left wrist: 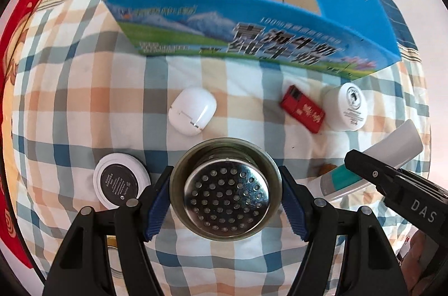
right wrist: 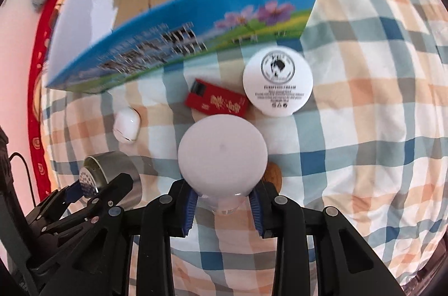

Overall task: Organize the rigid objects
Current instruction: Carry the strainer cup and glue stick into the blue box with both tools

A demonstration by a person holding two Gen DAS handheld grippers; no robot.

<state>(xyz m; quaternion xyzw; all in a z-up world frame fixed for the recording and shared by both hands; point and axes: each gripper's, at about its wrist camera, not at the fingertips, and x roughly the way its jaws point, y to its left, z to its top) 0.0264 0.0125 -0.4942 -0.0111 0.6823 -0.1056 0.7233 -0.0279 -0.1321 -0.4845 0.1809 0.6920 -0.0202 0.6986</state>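
- Your left tool (left wrist: 225, 200) points straight down over the checked bedcover (left wrist: 84, 111), its blue pads clamped on the rim of a round steel strainer cup with a perforated bottom (left wrist: 225, 191), held clear of the cloth.
- Your right tool (right wrist: 224, 207) also points steeply down, its jaws drawn in tight on the neck of a white tube with a wide round cap (right wrist: 222, 153); the cap faces the camera and hides most of the tube.
- In the left view the right tool enters from the right edge, with the tube's white and teal body lying along it.
- One blue printed cardboard box with an open top (left wrist: 252, 24) stands at the far side of the bedcover; its brown inside bottom shows.
- Between the box and your tools, on the cloth, lie one white rounded earbud case (left wrist: 192, 111), one red flat rectangular packet with gold lettering (left wrist: 303, 109) and one white round cream jar with black print (left wrist: 348, 107).
- The packet lies just beside the jar.
- One more white round jar with a dark label (left wrist: 120, 184) sits just beside your left tool.
- One small brown round thing (right wrist: 273, 174), partly hidden, lies by the right tool; I cannot tell what it is.
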